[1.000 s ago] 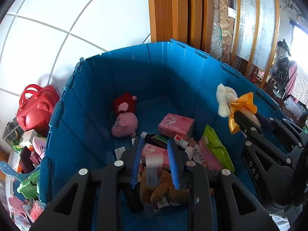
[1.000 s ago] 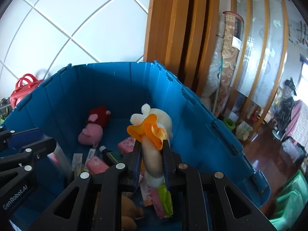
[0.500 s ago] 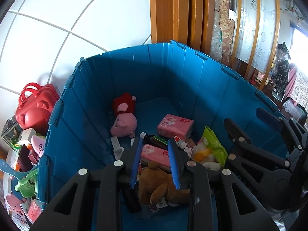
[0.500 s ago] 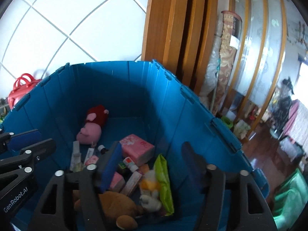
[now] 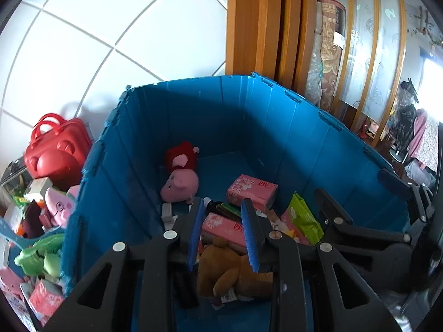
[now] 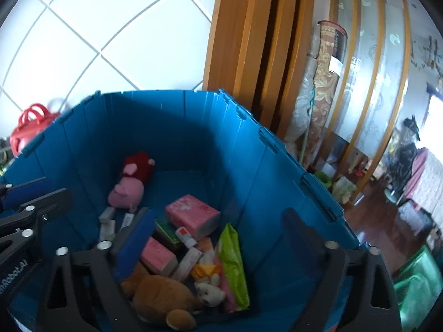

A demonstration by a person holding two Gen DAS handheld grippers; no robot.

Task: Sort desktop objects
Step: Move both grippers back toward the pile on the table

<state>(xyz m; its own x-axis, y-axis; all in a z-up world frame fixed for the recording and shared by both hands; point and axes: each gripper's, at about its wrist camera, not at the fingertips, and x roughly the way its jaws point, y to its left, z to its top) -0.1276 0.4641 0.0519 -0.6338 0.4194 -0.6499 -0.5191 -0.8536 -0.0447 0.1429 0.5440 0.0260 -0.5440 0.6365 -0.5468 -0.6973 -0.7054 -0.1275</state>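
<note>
White tiled wall, wooden door frame, blue bin point(image 6: 277, 193) on dark wood floor. White duck toy point(image 6: 211, 293) (orange bow) down in bin, beneath opening, empty right gripper point(image 6: 218, 238); left gripper point(image 5: 223, 235) narrowly apart, empty.

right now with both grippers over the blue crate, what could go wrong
The right gripper is opening, nothing between its jaws, over the white plush with the orange bow; reaching lower could snag the green packet. The left gripper hangs, jaws narrow and empty, close to the crate wall and could clip its rim when withdrawn.
</note>
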